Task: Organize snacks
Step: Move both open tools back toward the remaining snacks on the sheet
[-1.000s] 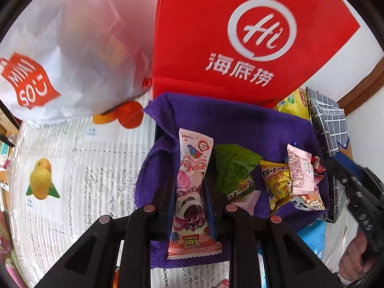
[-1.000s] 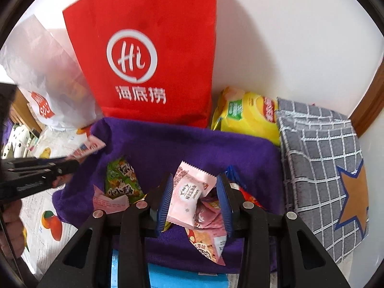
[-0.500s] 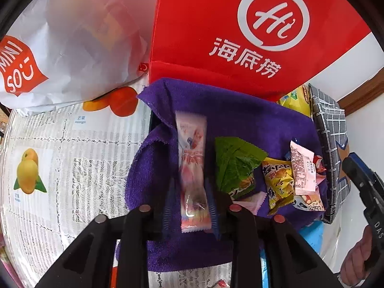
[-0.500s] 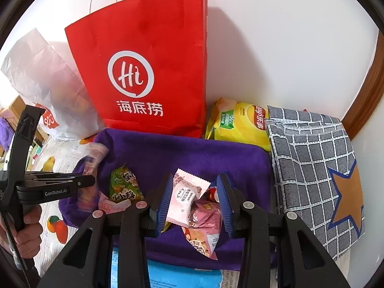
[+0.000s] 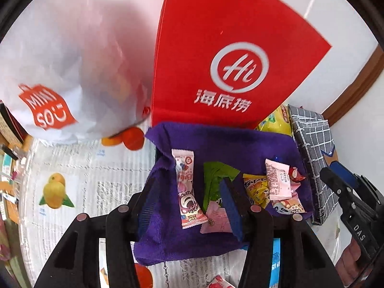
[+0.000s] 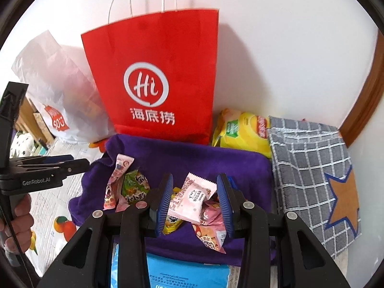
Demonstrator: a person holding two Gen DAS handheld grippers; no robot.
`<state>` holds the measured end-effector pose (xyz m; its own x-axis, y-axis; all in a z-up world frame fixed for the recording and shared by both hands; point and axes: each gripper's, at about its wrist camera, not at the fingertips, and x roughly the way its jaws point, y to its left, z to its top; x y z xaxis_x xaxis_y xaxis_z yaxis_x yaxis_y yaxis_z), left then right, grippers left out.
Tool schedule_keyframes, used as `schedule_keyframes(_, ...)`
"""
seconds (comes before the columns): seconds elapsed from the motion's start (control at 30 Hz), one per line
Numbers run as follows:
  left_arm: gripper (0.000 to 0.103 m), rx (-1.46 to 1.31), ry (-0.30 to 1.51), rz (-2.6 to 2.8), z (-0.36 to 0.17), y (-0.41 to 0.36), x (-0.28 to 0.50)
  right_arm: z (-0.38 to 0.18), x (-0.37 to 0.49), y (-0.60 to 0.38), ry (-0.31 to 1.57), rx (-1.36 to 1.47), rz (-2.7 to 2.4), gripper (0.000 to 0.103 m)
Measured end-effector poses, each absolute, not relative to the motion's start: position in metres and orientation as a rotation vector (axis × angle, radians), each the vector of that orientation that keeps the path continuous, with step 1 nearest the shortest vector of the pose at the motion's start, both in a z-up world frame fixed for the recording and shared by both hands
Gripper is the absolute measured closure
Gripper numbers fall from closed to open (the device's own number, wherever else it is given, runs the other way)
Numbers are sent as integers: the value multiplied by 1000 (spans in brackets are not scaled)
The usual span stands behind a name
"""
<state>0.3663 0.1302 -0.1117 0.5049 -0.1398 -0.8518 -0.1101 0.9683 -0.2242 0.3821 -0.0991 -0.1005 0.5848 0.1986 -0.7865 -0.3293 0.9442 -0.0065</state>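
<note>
My left gripper has just let go: its jaws now stand wide apart, and the long pink Toy Story snack packet it held a moment ago lies flat on the purple fleece cloth, beside the green foil snack bag. I judge that piece placed, so this hand is free for another. My right gripper is also spread, framing the pale pink square wafer packet without pinching it, as far as I can tell. Only the right view shows the red paper bag's white cord handles and the yellow crisp bag whole; the left view alone shows the fruit-printed table covering.
</note>
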Motion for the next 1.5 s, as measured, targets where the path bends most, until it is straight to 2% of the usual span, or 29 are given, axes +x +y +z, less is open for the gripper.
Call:
schedule_keyframes(0.3,53,-240,969,-94,-81,116,349,-90,340,-110,928,-116,335,63)
schedule_keyframes(0.57,51,-273,876,-111,-41,121,319,-66,288,-143,879,-88,259,59)
schedule_keyframes(0.93,47,-205,869,-171,-17,90,271,-67,218,-182,912,-46,208,59)
schedule_keyframes(1.13,46,-156,873,-131,-30,94,232,-80,202,-181,946,0,225,59)
schedule_keyframes(1.5,46,-185,986,-81,-87,114,178,-105,169,-134,988,23,334,59)
